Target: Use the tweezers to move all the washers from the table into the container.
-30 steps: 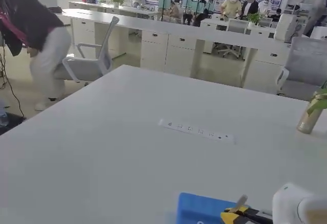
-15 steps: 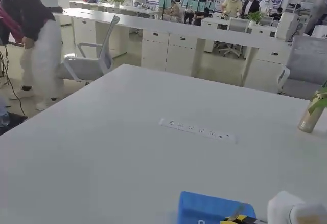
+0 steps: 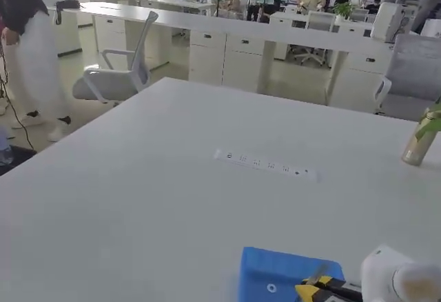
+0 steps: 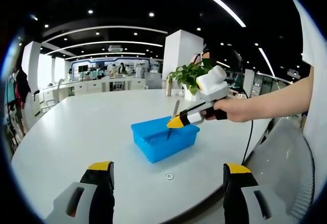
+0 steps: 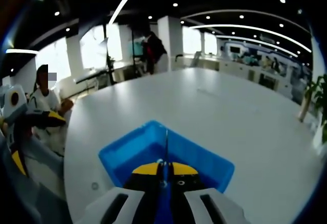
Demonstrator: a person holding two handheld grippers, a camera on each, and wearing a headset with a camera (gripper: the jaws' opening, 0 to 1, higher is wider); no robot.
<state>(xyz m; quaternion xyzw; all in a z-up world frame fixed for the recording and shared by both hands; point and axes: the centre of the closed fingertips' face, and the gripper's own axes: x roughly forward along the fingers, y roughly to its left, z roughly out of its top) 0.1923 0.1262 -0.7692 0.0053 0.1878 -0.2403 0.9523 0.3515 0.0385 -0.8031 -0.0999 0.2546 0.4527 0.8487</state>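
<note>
Tweezers (image 5: pixel 165 147) still over container (image 4: pixel 158 151) | right gripper (image 5: pixel 164 169) jaws clamped on them | left gripper (image 4: pixel 168 168) jaws apart

Container (image 4: pixel 164 139) is set on table (image 4: pixel 76 132); washer (image 4: pixel 169 176) is laid just beside it; tweezers (image 4: pixel 175 110) are positioned over it; power strip (image 3: pixel 265 165) is located behind.

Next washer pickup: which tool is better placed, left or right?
Right. The right tool is shut on the tweezers, their tip over the blue container, with a washer on the table just beside that container. The left tool is open, holds nothing, and sits farther back.
</note>
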